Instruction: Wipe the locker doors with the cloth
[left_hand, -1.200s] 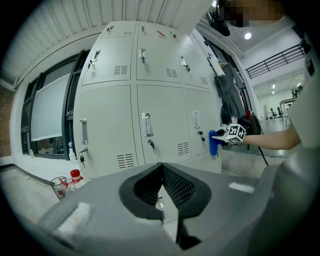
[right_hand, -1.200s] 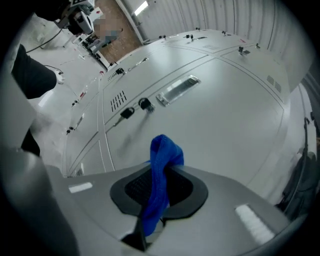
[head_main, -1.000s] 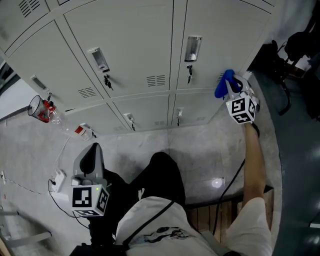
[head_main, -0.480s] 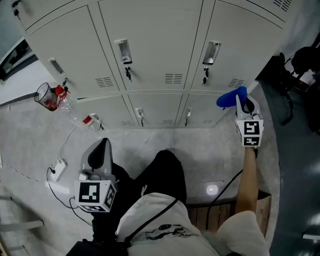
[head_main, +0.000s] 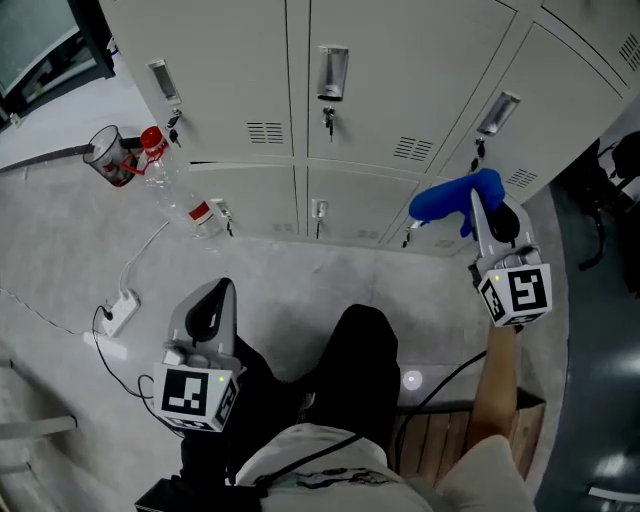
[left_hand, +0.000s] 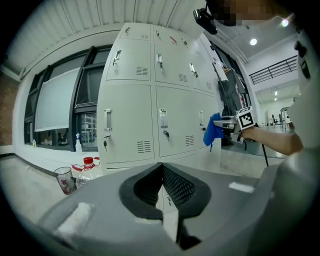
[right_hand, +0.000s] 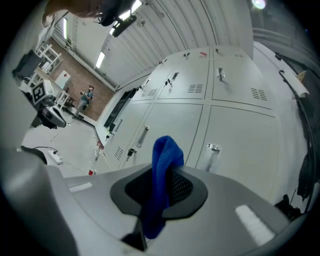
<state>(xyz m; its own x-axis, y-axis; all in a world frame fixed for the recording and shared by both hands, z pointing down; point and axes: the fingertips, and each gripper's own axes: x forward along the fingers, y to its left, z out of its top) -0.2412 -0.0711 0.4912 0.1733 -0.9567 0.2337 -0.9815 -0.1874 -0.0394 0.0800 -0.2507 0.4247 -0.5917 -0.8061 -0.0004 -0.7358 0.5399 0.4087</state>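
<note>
Our left claw (head_main: 205, 308) hangs low at the near left, clenched on nothing and taking no part. The locker doors (head_main: 380, 90) beyond show no sign of which have been wiped, so we judge most of the job is left. At the right, our right claw (head_main: 487, 210) grasps the blue cloth (head_main: 448, 198), a limp folded wad near the lower doors but apart from them.

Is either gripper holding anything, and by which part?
The right gripper pinches the blue cloth at a fold, a loop sticking out past the jaws. The left gripper is shut, holding nothing.
</note>
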